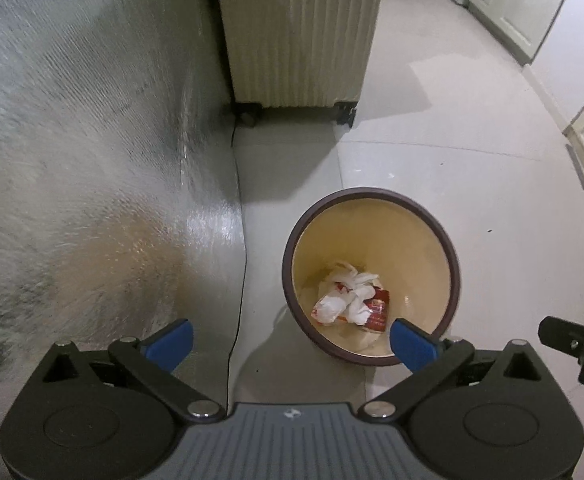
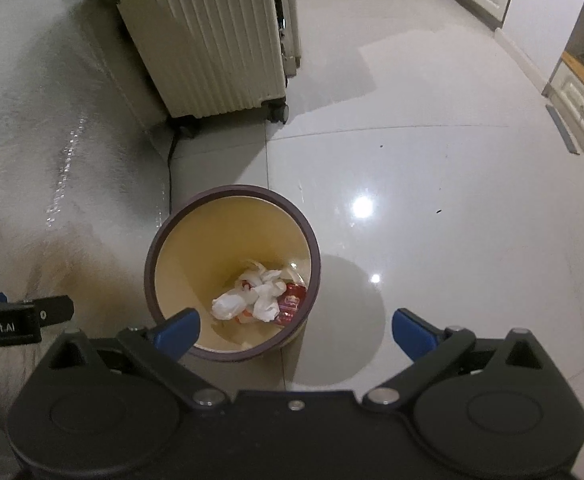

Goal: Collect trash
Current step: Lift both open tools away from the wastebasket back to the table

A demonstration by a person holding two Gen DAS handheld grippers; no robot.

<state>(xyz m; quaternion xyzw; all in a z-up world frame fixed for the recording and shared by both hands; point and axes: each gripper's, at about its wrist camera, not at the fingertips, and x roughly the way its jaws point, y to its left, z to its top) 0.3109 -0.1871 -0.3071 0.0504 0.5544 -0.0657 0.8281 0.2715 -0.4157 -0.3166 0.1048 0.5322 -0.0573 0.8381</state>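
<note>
Presently listed, largest first: pale tiled floor (image 2: pixel 432 184), glossy; ribbed cream suitcase (image 2: pixel 212 40), well ahead of both claws, against a textured wall (image 1: pixel 72 160); round bin (image 2: pixel 232 272), dark rim, yellow inside, standing just ahead of and below both claws; crumpled white tissues (image 2: pixel 260 296) and a red wrapper (image 2: pixel 290 304) lying at the bin's bottom. Left claw (image 1: pixel 292 340): spread wide, holding nothing. Right claw (image 2: pixel 296 330): likewise spread and empty. Risk, as judged: a fingertip catching the rim could tip the light bin and spill its contents.
</note>
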